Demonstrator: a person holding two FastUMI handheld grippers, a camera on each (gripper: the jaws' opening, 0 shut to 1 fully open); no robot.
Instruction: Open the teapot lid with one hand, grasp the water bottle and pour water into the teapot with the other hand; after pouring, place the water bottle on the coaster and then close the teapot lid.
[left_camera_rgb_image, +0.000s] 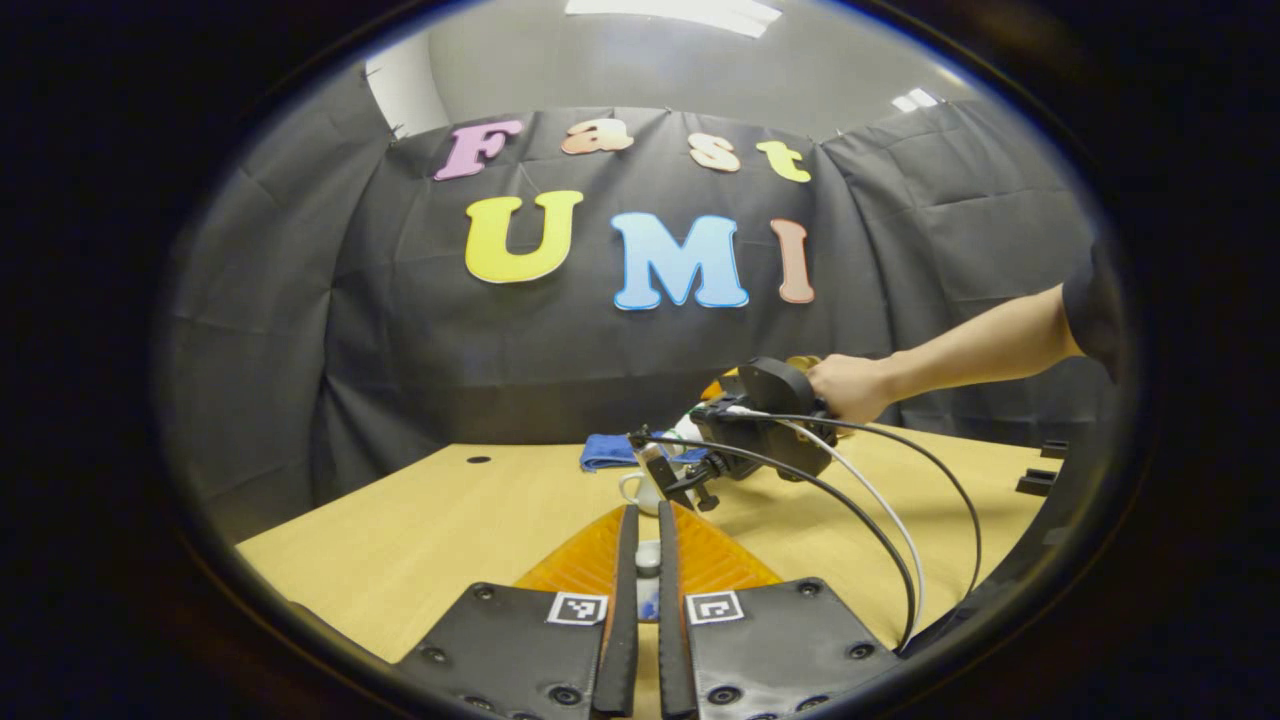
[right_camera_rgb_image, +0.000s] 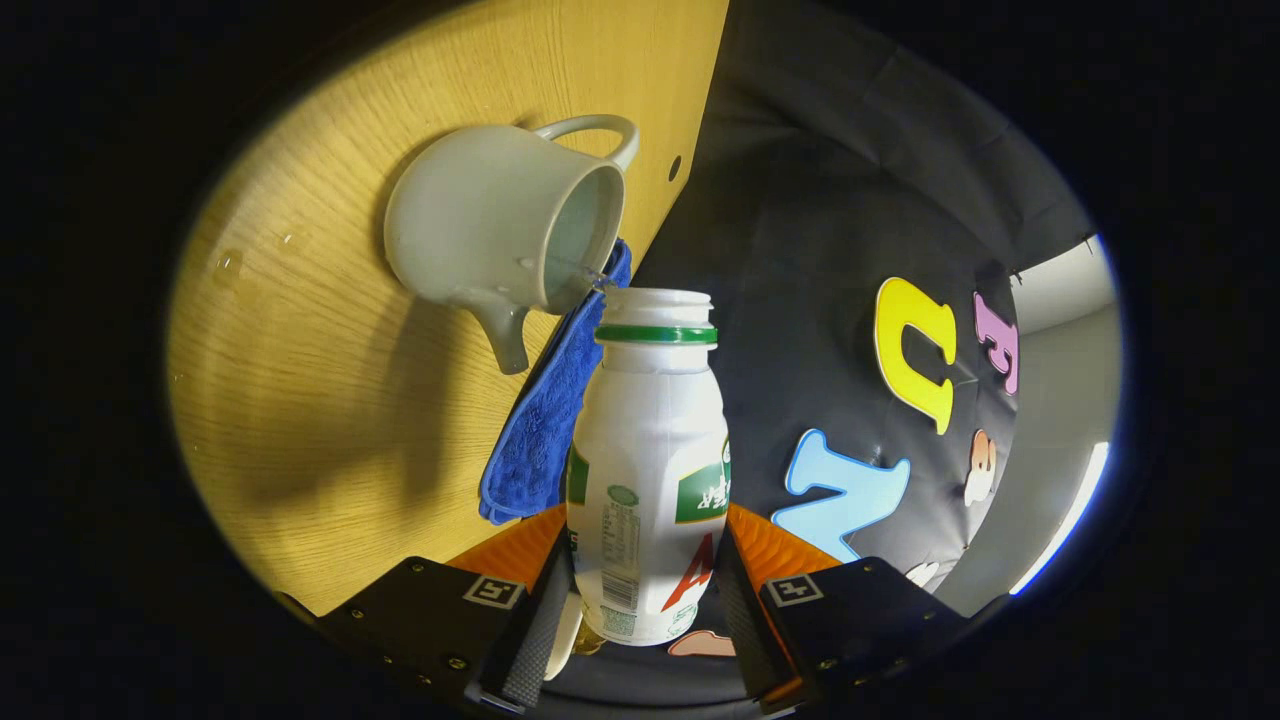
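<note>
My right gripper (right_camera_rgb_image: 645, 555) is shut on a white water bottle (right_camera_rgb_image: 650, 470) with a green neck ring and no cap. The bottle is tipped so its mouth is at the rim of the white teapot (right_camera_rgb_image: 500, 230), and a thin stream of water runs into the open pot. In the left gripper view the teapot (left_camera_rgb_image: 635, 490) stands just beyond my left gripper (left_camera_rgb_image: 647, 510). That gripper is shut on a small pale piece, apparently the knob of the teapot lid (left_camera_rgb_image: 648, 558). A hand holds the right gripper (left_camera_rgb_image: 680, 470) over the pot.
A folded blue cloth (right_camera_rgb_image: 545, 420) lies on the wooden table (right_camera_rgb_image: 300, 380) right behind the teapot, also seen as the blue cloth (left_camera_rgb_image: 610, 452). A few water drops (right_camera_rgb_image: 228, 262) sit on the wood. Black brackets (left_camera_rgb_image: 1035, 480) stand at the table's right edge.
</note>
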